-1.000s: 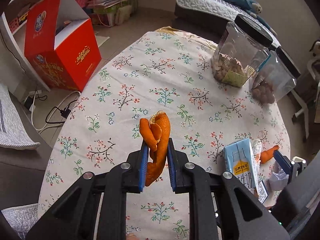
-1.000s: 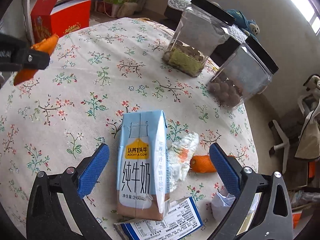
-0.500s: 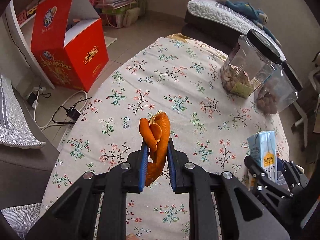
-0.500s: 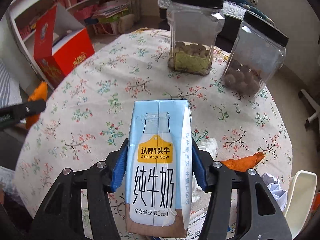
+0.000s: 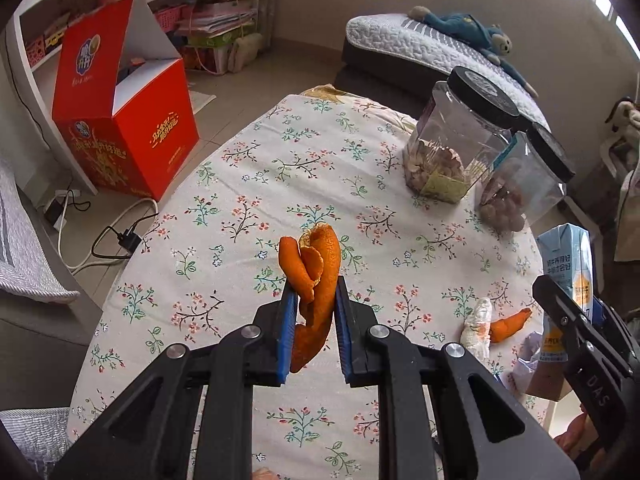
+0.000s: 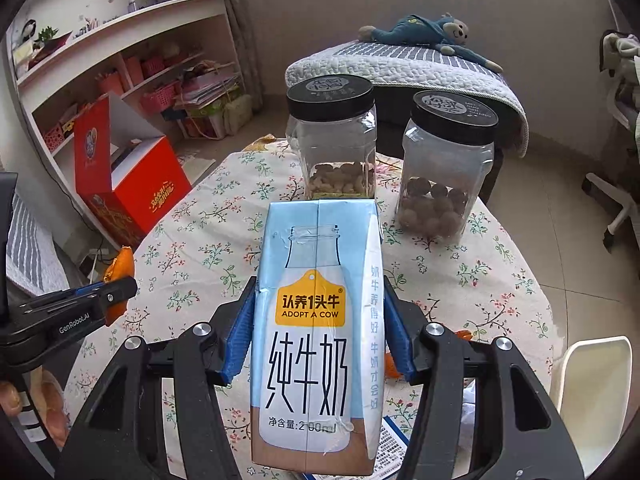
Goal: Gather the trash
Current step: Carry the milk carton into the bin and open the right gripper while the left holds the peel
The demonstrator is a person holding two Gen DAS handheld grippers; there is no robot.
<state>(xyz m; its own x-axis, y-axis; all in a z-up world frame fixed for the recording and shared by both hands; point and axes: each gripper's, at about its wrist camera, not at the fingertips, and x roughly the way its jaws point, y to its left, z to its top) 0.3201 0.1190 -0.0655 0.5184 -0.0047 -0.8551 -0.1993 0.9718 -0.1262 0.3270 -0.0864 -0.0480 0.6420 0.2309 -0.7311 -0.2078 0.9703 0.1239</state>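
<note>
Left wrist view: left gripper (image 5: 316, 300) clamped on orange peel (image 5: 314, 276) above floral tablecloth (image 5: 280, 184) | Right wrist view: right gripper (image 6: 316, 328) squeezing upright milk carton (image 6: 316, 332), two jars (image 6: 332, 140) beyond it

We count two clear jars with black lids, one holding pale nuts (image 6: 331, 142) and one holding dark round ones (image 6: 449, 168); two pieces of orange peel, one clamped (image 5: 314, 280) and one lying on the cloth (image 5: 510, 326); one milk carton (image 6: 318, 336); one red box (image 5: 124, 120) on the floor; one crumpled tissue (image 5: 476, 330); one blue stuffed toy (image 6: 424, 34); two grippers, left (image 5: 312, 308) and right (image 6: 316, 340).
</note>
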